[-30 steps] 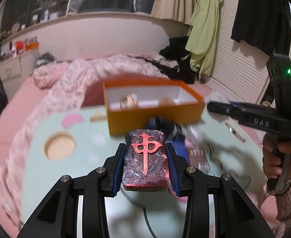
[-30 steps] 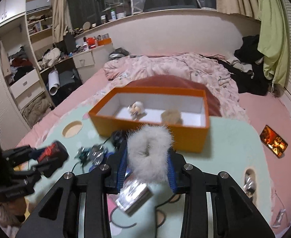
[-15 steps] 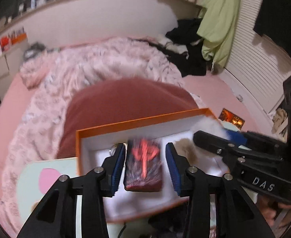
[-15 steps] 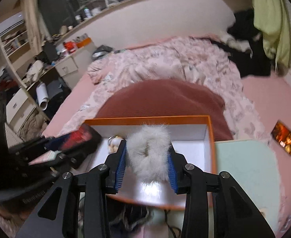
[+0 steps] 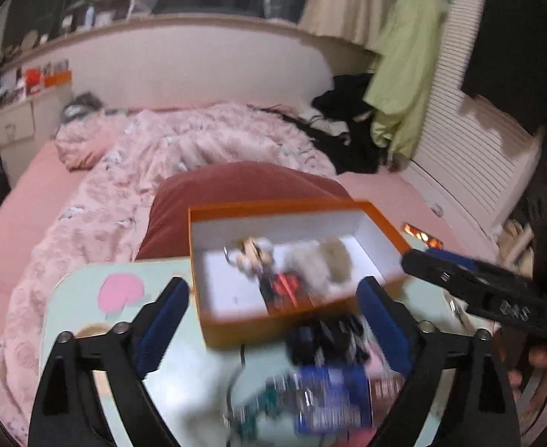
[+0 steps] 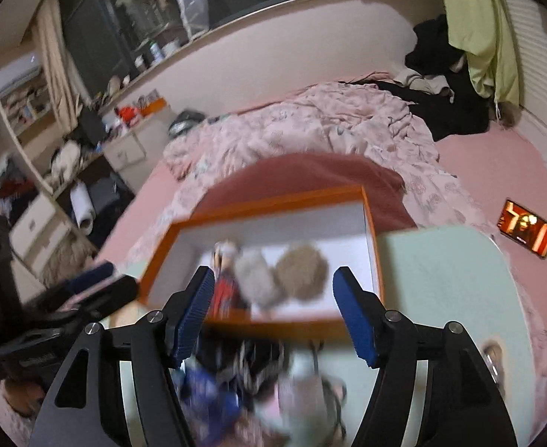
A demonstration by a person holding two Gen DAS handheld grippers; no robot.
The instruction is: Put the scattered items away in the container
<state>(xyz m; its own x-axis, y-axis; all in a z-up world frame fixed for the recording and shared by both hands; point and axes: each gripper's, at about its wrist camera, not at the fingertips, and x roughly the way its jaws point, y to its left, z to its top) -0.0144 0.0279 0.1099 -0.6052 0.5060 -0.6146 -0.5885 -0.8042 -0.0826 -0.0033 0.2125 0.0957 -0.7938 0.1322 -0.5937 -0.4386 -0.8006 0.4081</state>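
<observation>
left gripper [image 5: 273, 298]: jaws opening, spread wide with nothing between the blue pads; it hangs over the near table edge, pointing down at the box.
right gripper [image 6: 273, 309]: jaws opening too, pads apart and empty, aimed at the same box from its own side.
scattered items [image 5: 325, 383]: a blurred heap on the mint table [image 5: 83, 294], just in front of the box's near wall; a blue packet [image 5: 333, 398], something dark and a cable show, the rest too smeared to name.
how they should handle: probably light and small; the packet looks flat and slippery, best pinched across its short edges; the cable is limp and may drag its neighbours along.
orange box [image 5: 381, 223]: open-topped with a white inside, near the table's far edge; already in it lie a red-marked dark block [image 5: 284, 290], a white fluffy ring [image 6: 253, 279], a tan fluffy ball [image 6: 303, 272] and a small figurine [image 5: 253, 255].
edges and room: the near wall stands between heap and box, so each piece must be lifted over it; the inside's ends look free, and bare table lies to the right.
beyond: a dark red cushion [image 6: 310, 175] just behind the box, then a rumpled pink duvet [image 6: 310, 126].
</observation>
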